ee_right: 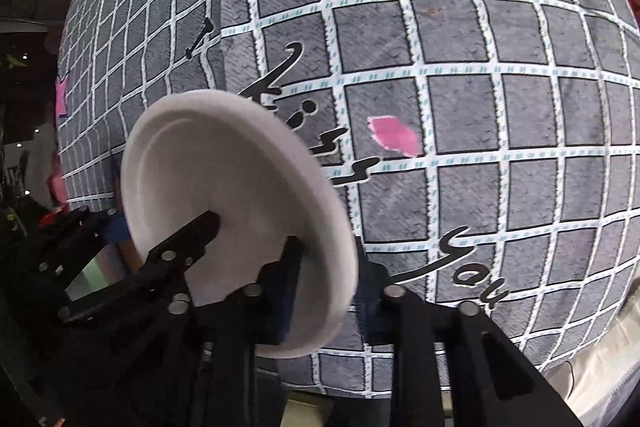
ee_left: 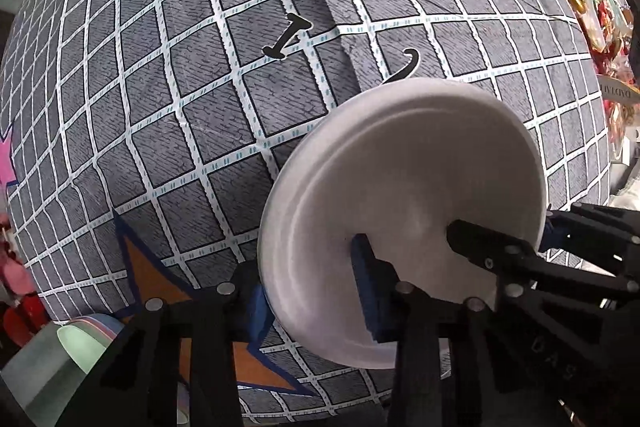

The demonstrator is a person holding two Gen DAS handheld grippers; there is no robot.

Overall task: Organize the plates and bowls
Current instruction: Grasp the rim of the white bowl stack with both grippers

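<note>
A white round plate [ee_left: 400, 187] hangs tilted on edge above the grey checked cloth [ee_left: 200, 67], gripped from two sides. In the left wrist view my left gripper [ee_left: 312, 291] is shut on the plate's lower rim, one blue pad on its face and one behind. My right gripper [ee_left: 516, 231] comes in from the right and clamps the opposite rim. The right wrist view shows the same plate [ee_right: 224, 163], with my right gripper [ee_right: 328, 267] shut on its near rim. My left gripper [ee_right: 156, 223] holds the far left side there.
A pale green dish [ee_left: 76, 343] and a stack of pastel plates [ee_left: 106, 323] sit at the cloth's lower left edge. Colourful packaged clutter [ee_left: 592, 7] lies beyond the cloth's right side. The cloth's near edge [ee_right: 400, 387] drops off just below the right gripper.
</note>
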